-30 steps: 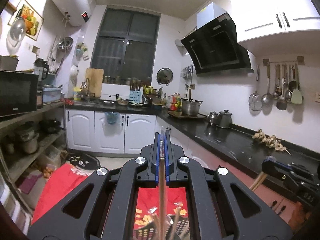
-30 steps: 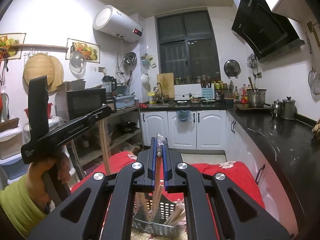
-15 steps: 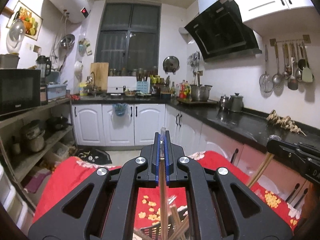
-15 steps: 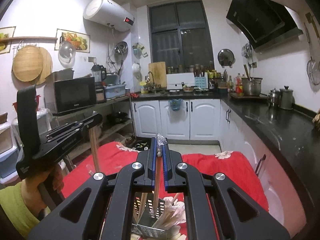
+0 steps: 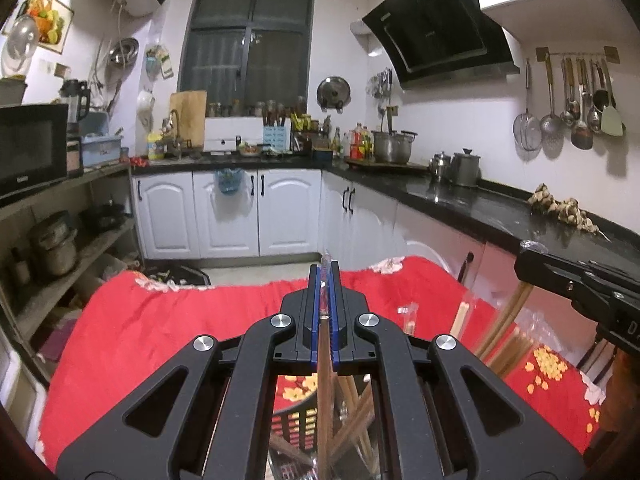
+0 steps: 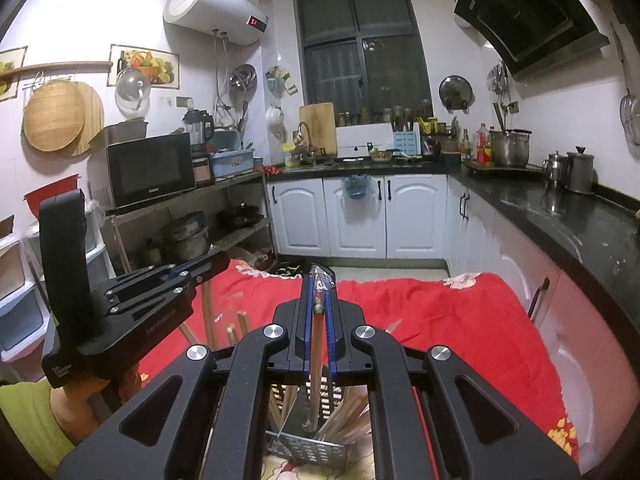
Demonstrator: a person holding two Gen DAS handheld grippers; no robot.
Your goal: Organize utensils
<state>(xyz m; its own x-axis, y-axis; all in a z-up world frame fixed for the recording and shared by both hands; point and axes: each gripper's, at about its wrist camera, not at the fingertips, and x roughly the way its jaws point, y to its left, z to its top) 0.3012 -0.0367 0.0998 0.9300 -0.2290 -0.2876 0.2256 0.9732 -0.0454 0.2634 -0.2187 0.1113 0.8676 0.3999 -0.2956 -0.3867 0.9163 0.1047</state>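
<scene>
My left gripper and right gripper are each clamped tight on a wrapped chopstick above the slotted holder on the near red cloth, and I judge a tilted stick could snag the crowded bundle and miss.

L hand-held gripper clamps chopstick above basket.

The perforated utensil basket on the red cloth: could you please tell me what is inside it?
The basket holds wooden chopsticks, some in clear wrappers, standing at angles. Its bottom and the exact count are hidden by the right tool.
</scene>
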